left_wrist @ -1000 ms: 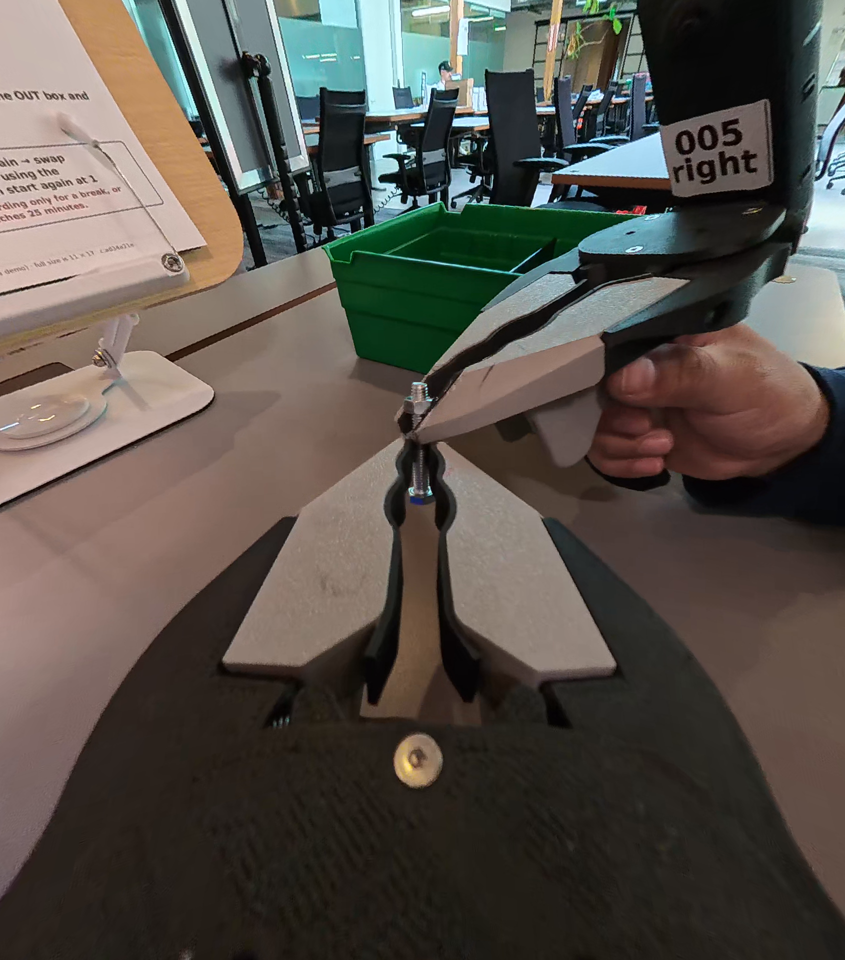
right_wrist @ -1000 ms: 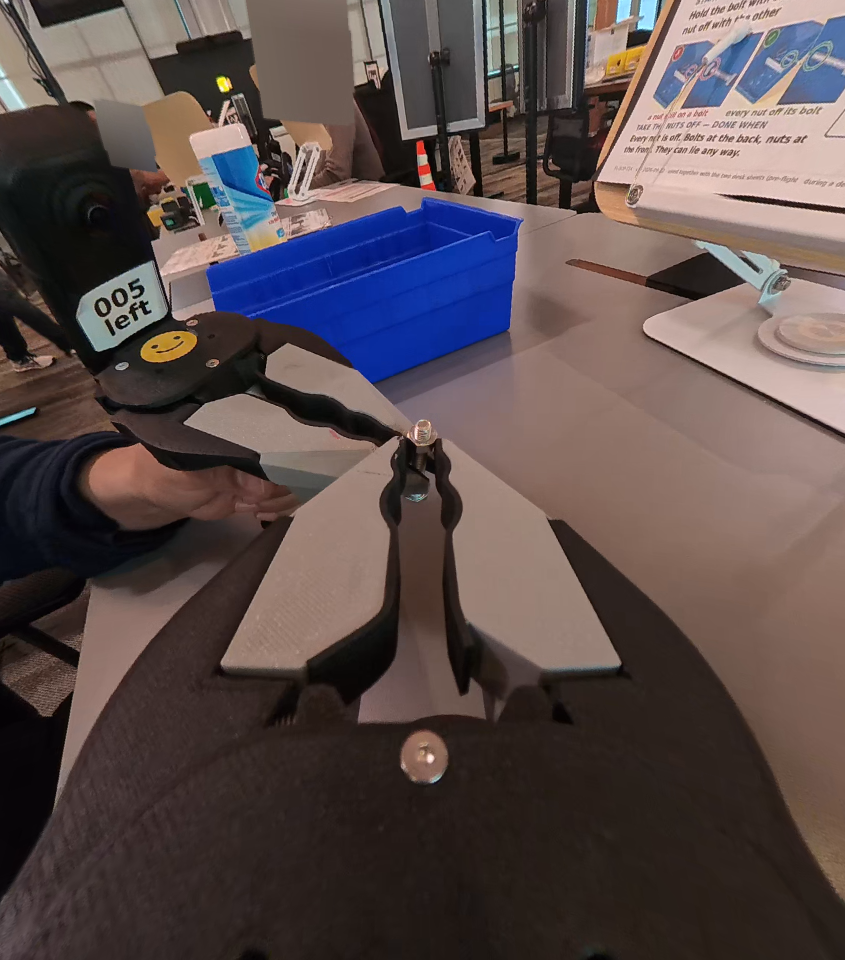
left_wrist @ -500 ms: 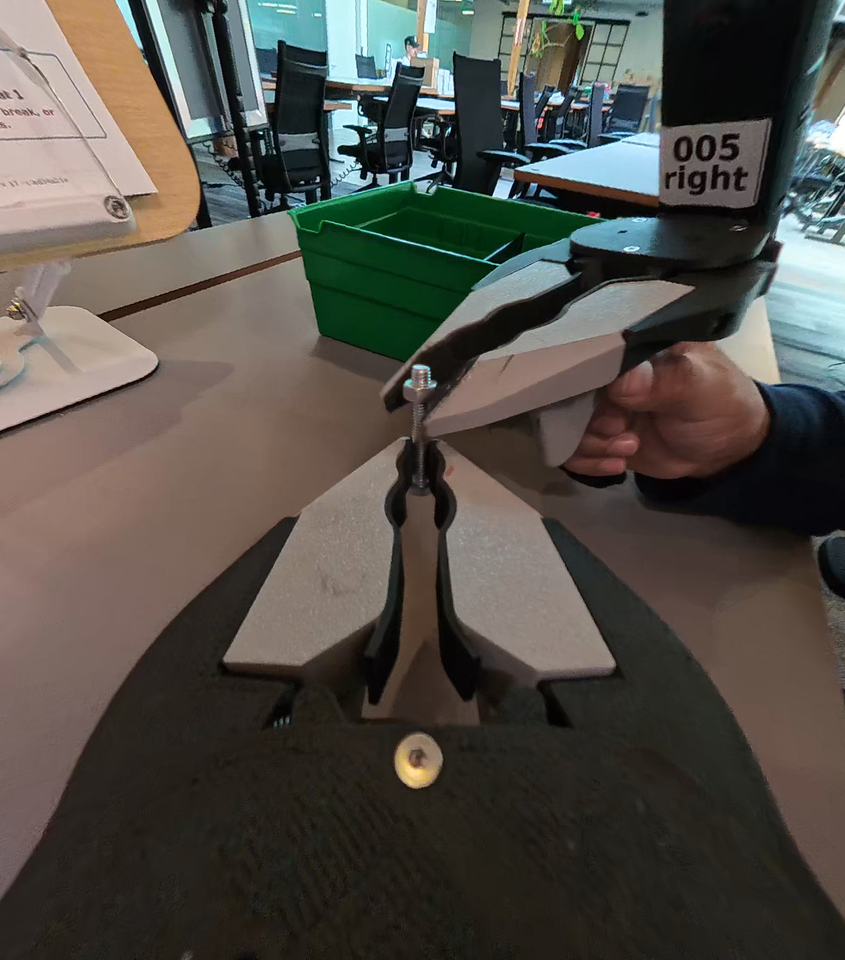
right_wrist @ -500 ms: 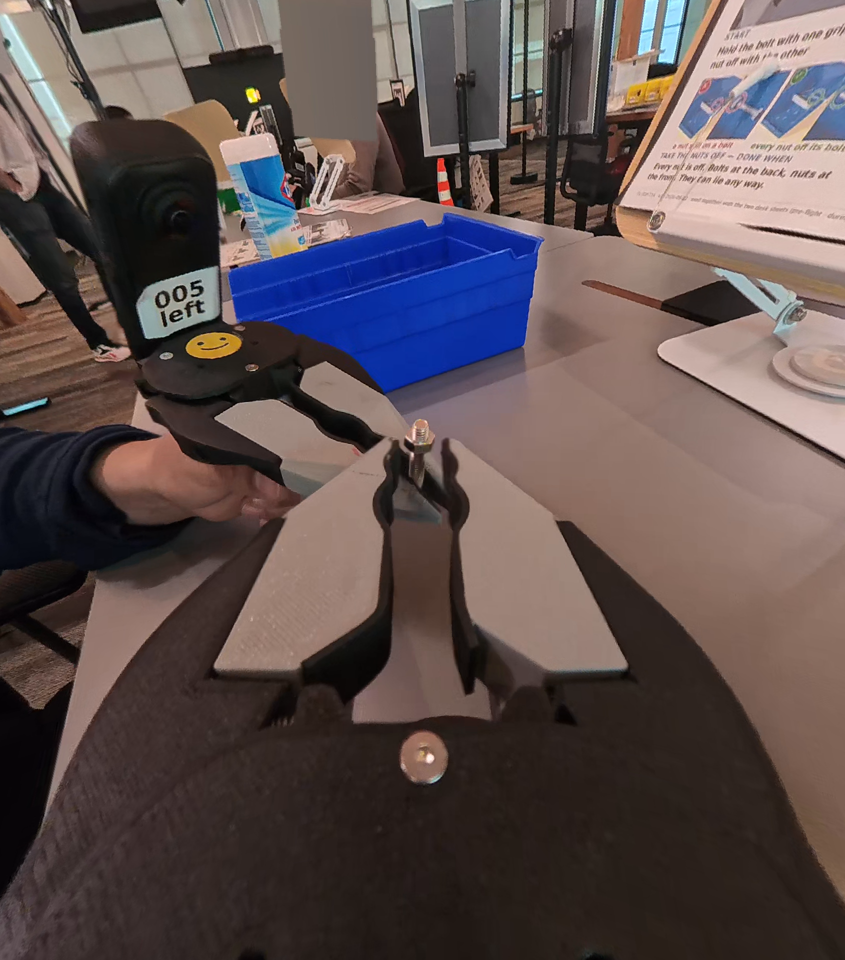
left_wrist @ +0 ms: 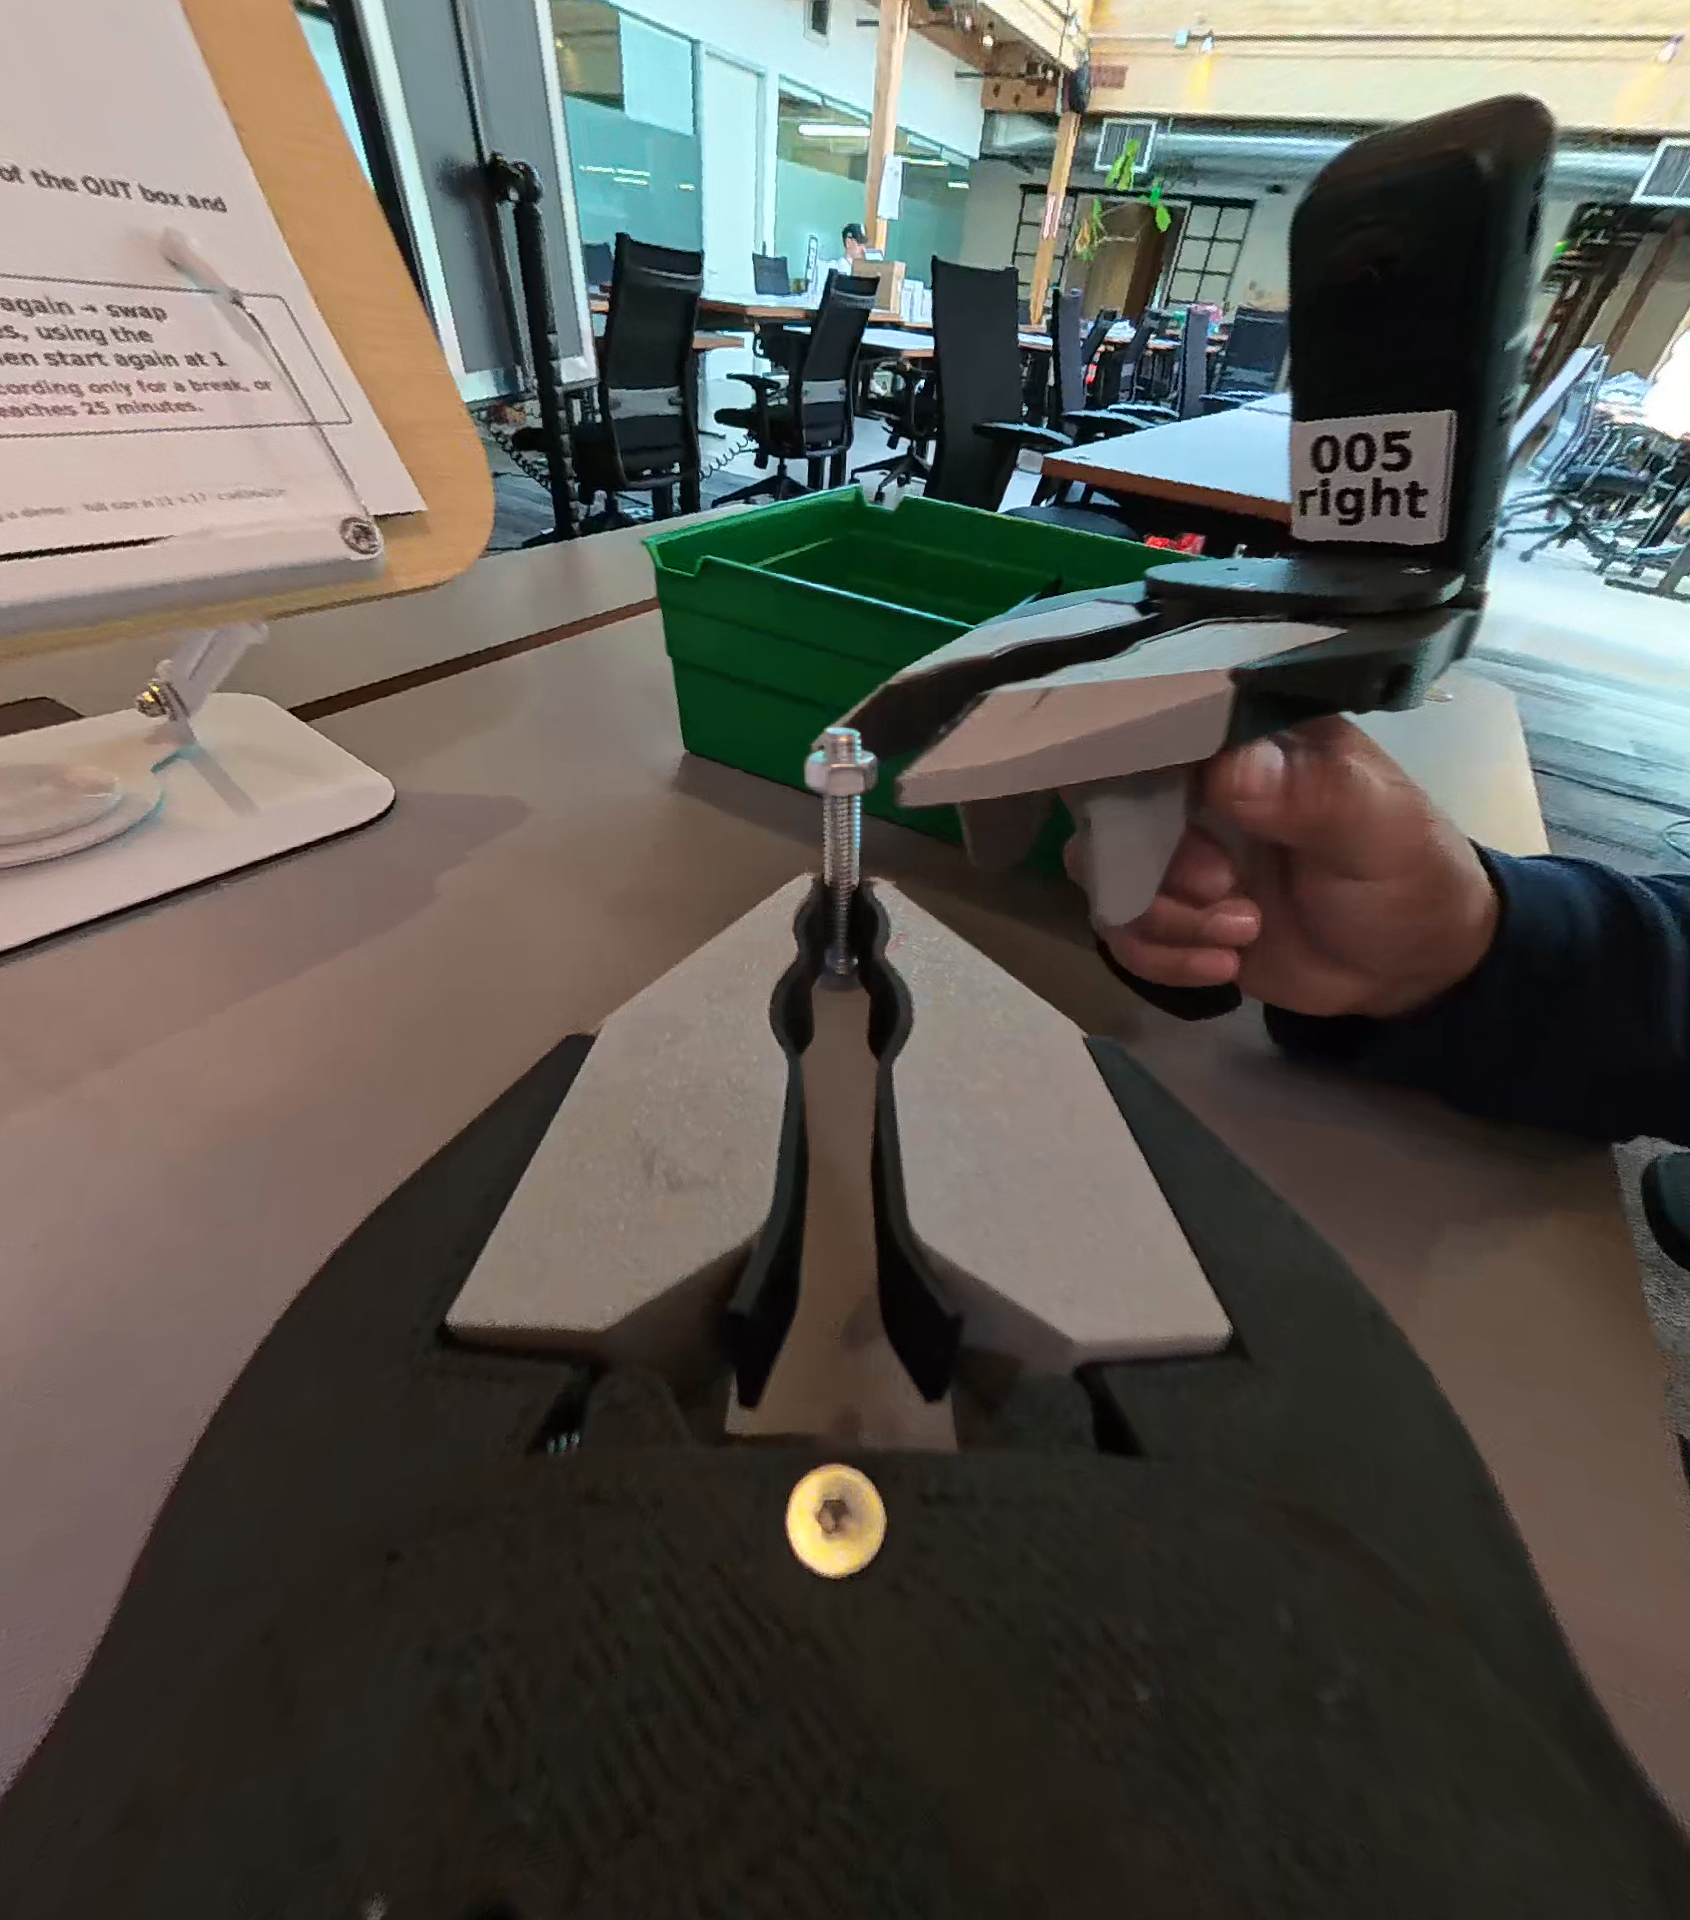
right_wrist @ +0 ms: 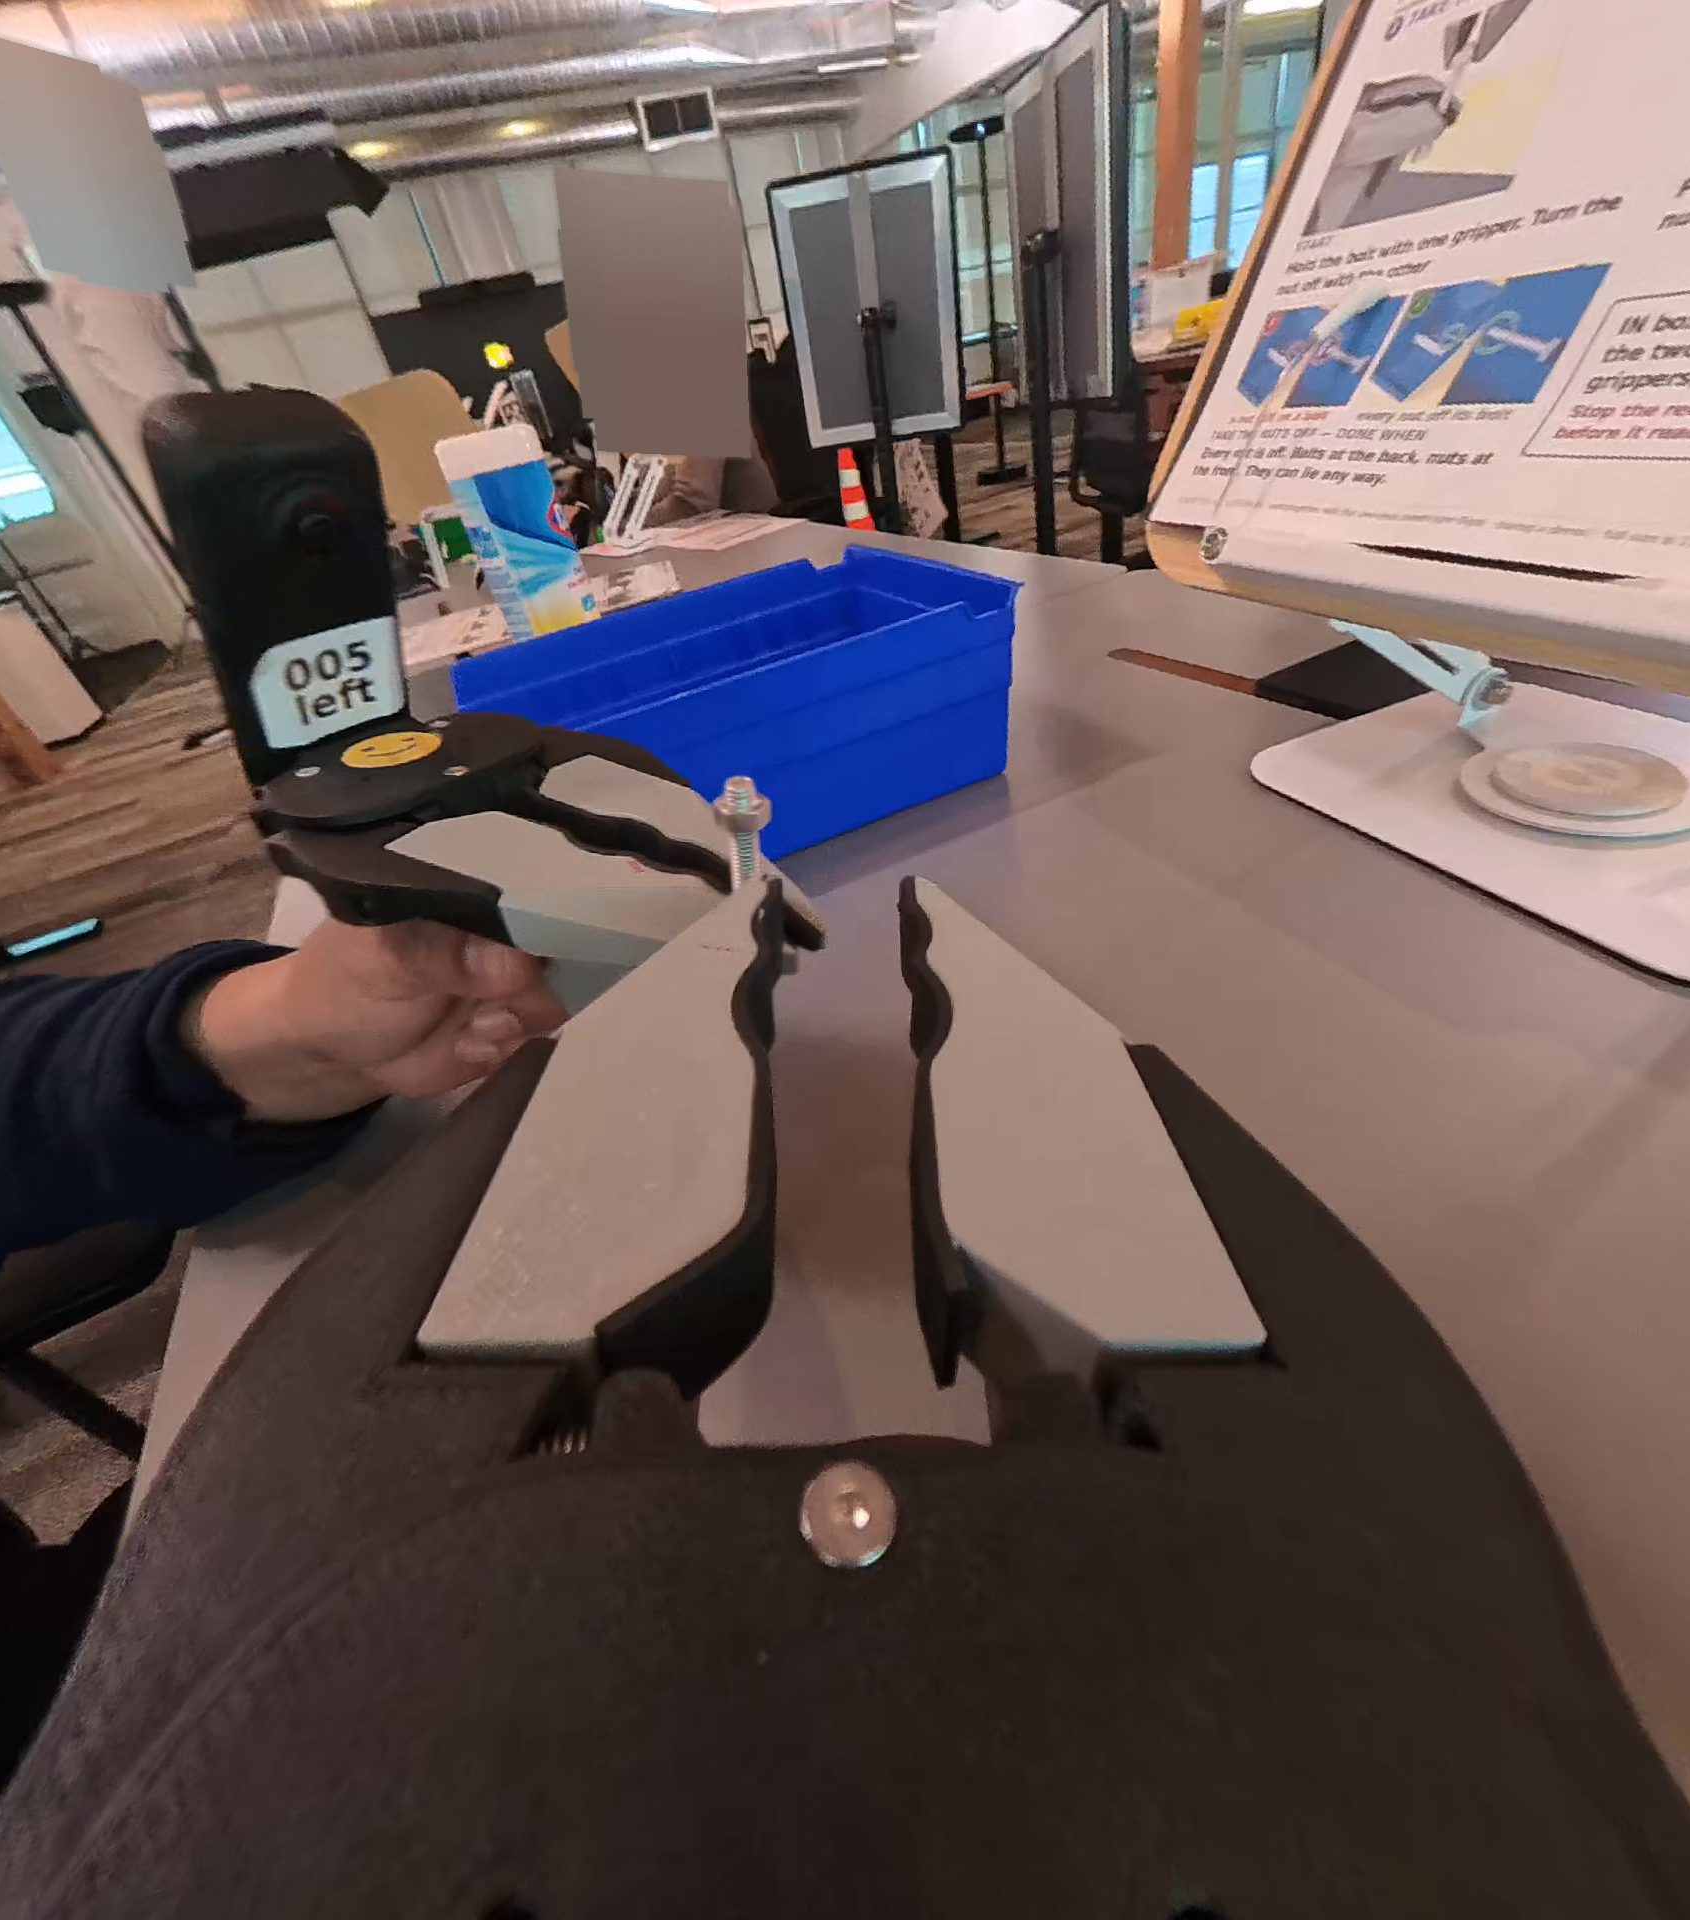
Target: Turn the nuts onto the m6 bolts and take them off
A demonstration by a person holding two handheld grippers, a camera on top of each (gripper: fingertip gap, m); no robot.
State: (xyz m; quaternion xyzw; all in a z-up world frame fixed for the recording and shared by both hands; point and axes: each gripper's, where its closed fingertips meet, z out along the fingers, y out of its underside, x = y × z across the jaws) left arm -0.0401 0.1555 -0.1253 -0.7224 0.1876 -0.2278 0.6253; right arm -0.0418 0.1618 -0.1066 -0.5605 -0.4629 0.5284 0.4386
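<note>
We are working over a grey surface [left_wrist: 197, 1091] with a green bin [left_wrist: 820, 644] at the far side in the left wrist view and a blue bin [right_wrist: 747, 686] at the far side in the right wrist view, an instruction stand [right_wrist: 1506, 790] standing near them. The left tool [left_wrist: 839, 935] is clenching the lower shank of the bolt [left_wrist: 837, 842], holding it upright above the surface, well clear of both bins. The right tool [right_wrist: 836, 914] is standing released, its fingers spread and empty, just to the right of the bolt top. The nut [left_wrist: 841, 771] is sitting near the very top of the thread, so we are judging that only a few turns separate it from coming free. To do this step well, we are keeping the left grip firm and the bolt vertical, bringing the right tool level with the nut, closing squarely on two opposite flats rather than on the thread, and turning in short arcs. Near the last thread we are easing pressure so the nut is not dropping to the surface.
</note>
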